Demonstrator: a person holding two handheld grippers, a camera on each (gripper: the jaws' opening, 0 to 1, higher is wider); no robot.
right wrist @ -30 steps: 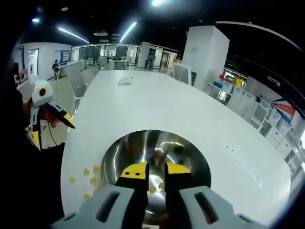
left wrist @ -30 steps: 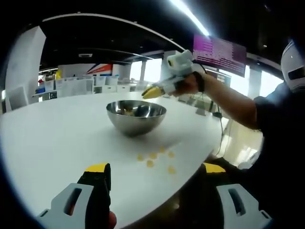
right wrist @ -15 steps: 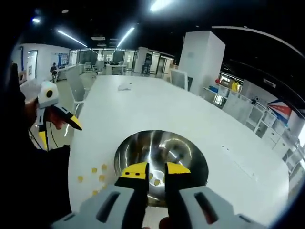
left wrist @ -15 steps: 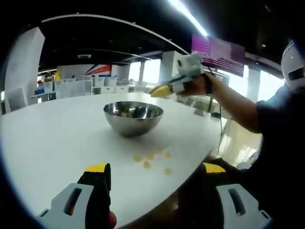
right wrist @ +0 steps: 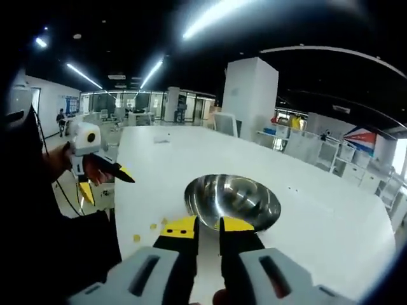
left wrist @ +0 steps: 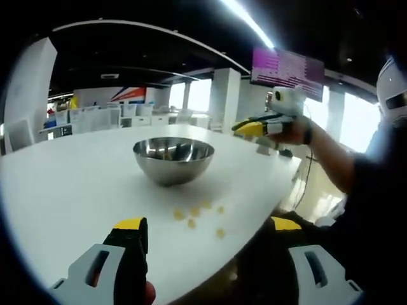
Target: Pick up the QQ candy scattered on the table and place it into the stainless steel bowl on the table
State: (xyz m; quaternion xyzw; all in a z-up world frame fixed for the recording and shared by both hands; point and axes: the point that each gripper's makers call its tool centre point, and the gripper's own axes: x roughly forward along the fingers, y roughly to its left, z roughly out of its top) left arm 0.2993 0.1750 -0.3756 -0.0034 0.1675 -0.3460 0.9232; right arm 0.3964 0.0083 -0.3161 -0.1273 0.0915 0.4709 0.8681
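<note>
The QQ candies (left wrist: 194,215) lie loose on the white worktop (left wrist: 70,184), a small cluster near its edge, at about 5 o'clock from the stainless steel bowl (left wrist: 173,159) in the left gripper view. A few more pieces seem to lie already inside the bowl. They look small, light and soft, probably springy and a little slick, so a gentle pinch across one piece's sides, with the jaw tips low to the worktop, should suit; a hard squeeze may squirt it out. The left gripper (left wrist: 205,232) has its jaws spread wide, with nothing between them. The right gripper (right wrist: 205,226) hangs in the air with its jaws nearly pressed together; I cannot tell whether anything is pinched there.
</note>
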